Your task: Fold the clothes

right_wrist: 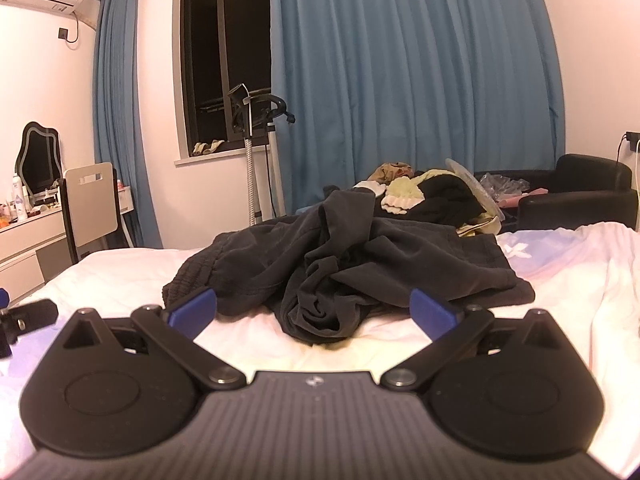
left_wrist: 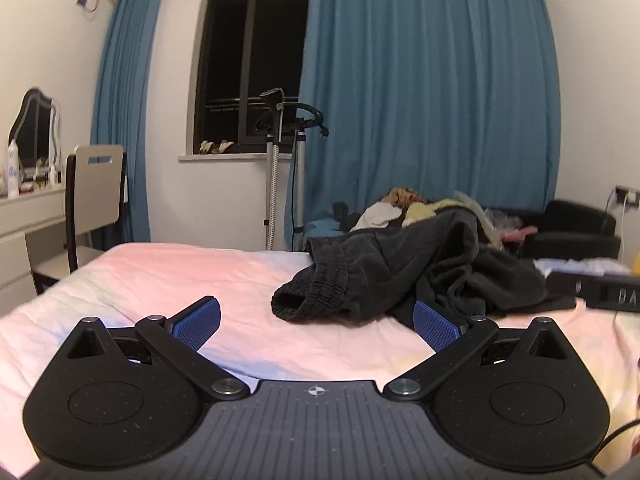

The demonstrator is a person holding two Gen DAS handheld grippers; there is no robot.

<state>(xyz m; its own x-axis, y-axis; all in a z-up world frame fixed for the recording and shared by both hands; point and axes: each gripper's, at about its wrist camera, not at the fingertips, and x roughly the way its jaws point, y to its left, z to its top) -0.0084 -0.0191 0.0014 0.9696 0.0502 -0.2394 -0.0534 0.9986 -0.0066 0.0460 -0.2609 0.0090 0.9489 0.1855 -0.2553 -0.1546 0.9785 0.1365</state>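
Both grippers sit low over the bed (left_wrist: 160, 276), nearest the lens: the left gripper (left_wrist: 318, 318) has its blue-padded fingers (left_wrist: 199, 322) spread wide with nothing between them, and the right gripper (right_wrist: 312, 308) is just as wide apart and just as empty. Ahead of them, the dark garment (right_wrist: 360, 260) lies crumpled on the pale sheet, its ribbed elastic waistband (left_wrist: 320, 284) bunched toward the left gripper and a twisted roll of cloth pointing at the right one. It looks soft, limp and fairly light, likely a pair of shorts or trousers, so it should drape and sag when lifted rather than hold any shape; the thicker waistband probably gives the firmest hold, one gripper at each end of it, while the loose folds would likely slip or drag extra layers along. Much stays unclear: the legs and hems are buried in the heap, so the garment's outline and which side faces up cannot be told. Behind it a pile of other clothes (right_wrist: 420, 196) hides its far edge, and the right gripper's body (left_wrist: 592, 292) cuts off the sheet at the left view's margin.
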